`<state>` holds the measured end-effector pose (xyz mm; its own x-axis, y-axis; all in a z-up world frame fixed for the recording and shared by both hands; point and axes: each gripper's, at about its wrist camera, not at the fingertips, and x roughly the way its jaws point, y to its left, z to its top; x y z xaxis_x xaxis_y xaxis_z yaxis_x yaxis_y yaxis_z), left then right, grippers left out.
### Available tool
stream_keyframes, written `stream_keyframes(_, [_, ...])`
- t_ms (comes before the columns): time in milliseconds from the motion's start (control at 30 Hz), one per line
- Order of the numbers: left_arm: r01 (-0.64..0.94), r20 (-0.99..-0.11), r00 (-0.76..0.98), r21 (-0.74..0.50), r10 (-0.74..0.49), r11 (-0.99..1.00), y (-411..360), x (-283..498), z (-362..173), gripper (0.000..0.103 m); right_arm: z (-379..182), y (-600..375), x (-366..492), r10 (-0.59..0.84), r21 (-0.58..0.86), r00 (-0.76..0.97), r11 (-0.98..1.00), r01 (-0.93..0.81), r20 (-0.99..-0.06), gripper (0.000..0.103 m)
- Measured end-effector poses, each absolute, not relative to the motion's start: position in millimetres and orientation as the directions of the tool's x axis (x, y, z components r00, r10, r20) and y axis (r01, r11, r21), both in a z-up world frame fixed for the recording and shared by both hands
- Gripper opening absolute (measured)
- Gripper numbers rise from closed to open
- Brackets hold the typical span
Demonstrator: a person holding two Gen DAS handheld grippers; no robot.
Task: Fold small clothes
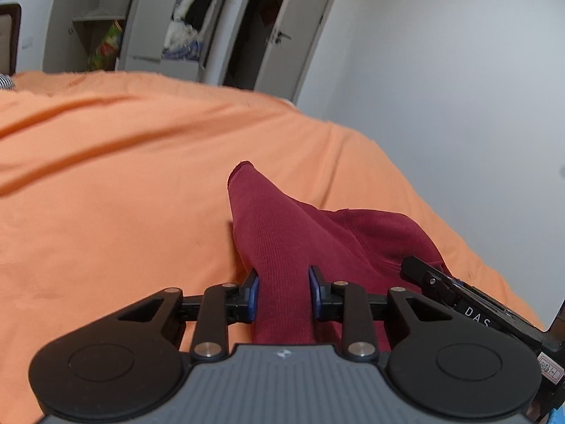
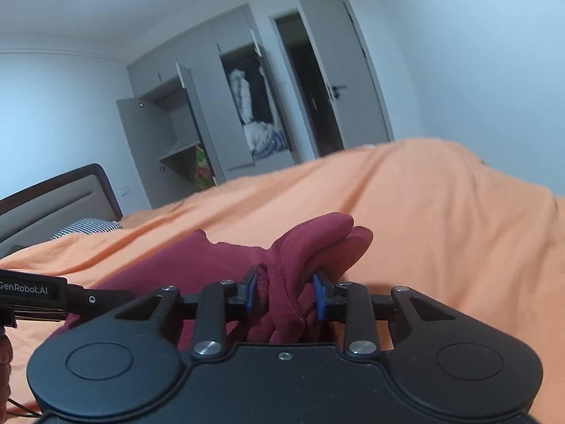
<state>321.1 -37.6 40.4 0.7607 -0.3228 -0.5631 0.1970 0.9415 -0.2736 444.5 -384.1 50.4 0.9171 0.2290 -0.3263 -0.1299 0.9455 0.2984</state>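
Both tools pinch the soft, limp red garment [image 1: 282, 233] above the bed [image 1: 106, 176]: left tool [image 1: 284, 293] on a flat strip, right tool [image 2: 285, 295] on a bunched edge; it should drape, so grip hems.

Ribbed maroon knit garment [image 1: 279, 247]; matt orange bedsheet [image 1: 123, 176].

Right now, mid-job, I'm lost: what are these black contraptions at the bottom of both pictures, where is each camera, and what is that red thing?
Each picture comes from a camera mounted on a hand-held claw, looking forward along its two fingers. There is no robot arm; a person carries one claw in each hand. In the left wrist view, the left claw has its blue-padded fingers closed on a stretched part of a dark red garment. The right claw grips a bunched part of the same garment. It lies on an orange bedspread. Behind stands a grey wardrobe with its doors open.
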Motion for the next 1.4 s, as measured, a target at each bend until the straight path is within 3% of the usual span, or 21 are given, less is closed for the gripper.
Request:
stream_keyframes(267, [0.079,-0.512,0.839,-0.22,-0.184,0.972,-8.7,324.7,45.7,0.03,58.7,-334.7,475.7,0.284,0.195,0.924,0.951,-0.238,-0.257,0.032])
stream_keyframes(467, [-0.021,-0.598,0.778,-0.327,-0.19,0.945,15.9,339.3,8.8,0.032,34.7,-319.0,500.1,0.277,0.165,0.894,0.959,-0.232,-0.351,0.033])
stream_keyframes(600, [-0.017,-0.607,0.773,-0.308,-0.183,0.951,15.2,337.1,5.6,0.036,25.0,-321.6,500.2,0.259,0.167,0.884,0.963,-0.209,-0.389,0.04])
stream_keyframes(633, [-0.02,-0.61,0.772,-0.309,-0.182,0.951,14.7,336.5,7.1,0.039,25.1,-320.8,500.9,0.254,0.163,0.882,0.965,-0.205,-0.396,0.043])
stream_keyframes(767, [-0.051,-0.613,0.779,-0.275,-0.134,0.96,20.1,333.6,13.9,0.076,29.7,-320.3,495.8,0.252,0.156,0.885,0.966,-0.206,-0.391,0.053])
stream_keyframes(933, [-0.048,-0.595,0.797,-0.234,-0.104,0.971,16.1,316.8,28.7,0.087,43.5,-321.0,476.1,0.252,0.141,0.903,0.966,-0.215,-0.347,0.077])
stream_keyframes(1133, [-0.044,-0.545,0.837,-0.162,-0.052,0.986,8.8,290.4,50.4,0.102,60.8,-329.4,436.5,0.265,0.142,0.921,0.962,-0.233,-0.285,0.098])
stream_keyframes(1400, [-0.024,-0.466,0.885,-0.088,-0.02,0.996,6.5,233.5,63.5,0.102,76.7,-338.7,369.9,0.285,0.155,0.931,0.955,-0.254,-0.227,0.102])
